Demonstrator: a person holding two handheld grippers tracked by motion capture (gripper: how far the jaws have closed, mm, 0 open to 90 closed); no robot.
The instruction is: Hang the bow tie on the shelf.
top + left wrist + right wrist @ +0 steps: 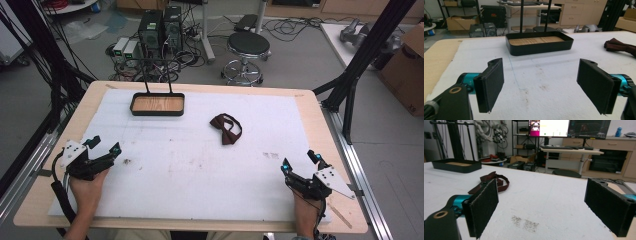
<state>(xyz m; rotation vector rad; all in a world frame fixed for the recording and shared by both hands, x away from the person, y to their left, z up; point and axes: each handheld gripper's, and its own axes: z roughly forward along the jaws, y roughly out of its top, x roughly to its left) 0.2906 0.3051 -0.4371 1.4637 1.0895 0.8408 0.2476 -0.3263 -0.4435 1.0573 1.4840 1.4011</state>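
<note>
A dark brown bow tie [226,128] lies on the white mat [200,165] right of centre; it also shows at the right edge of the left gripper view [620,46] and behind the left jaw in the right gripper view [499,182]. A black tray [157,104] with a wooden floor stands at the back left, seen straight ahead in the left gripper view [540,47]. My left gripper [104,146] rests near the mat's left edge, open and empty. My right gripper [300,161] sits near the front right, open and empty.
Two black uprights rise behind the tray. The wooden table [35,190] rim frames the mat. Beyond the table stand a stool [248,47], computer cases [160,30], cables and a cardboard box [407,70]. Smudges [525,222] mark the mat.
</note>
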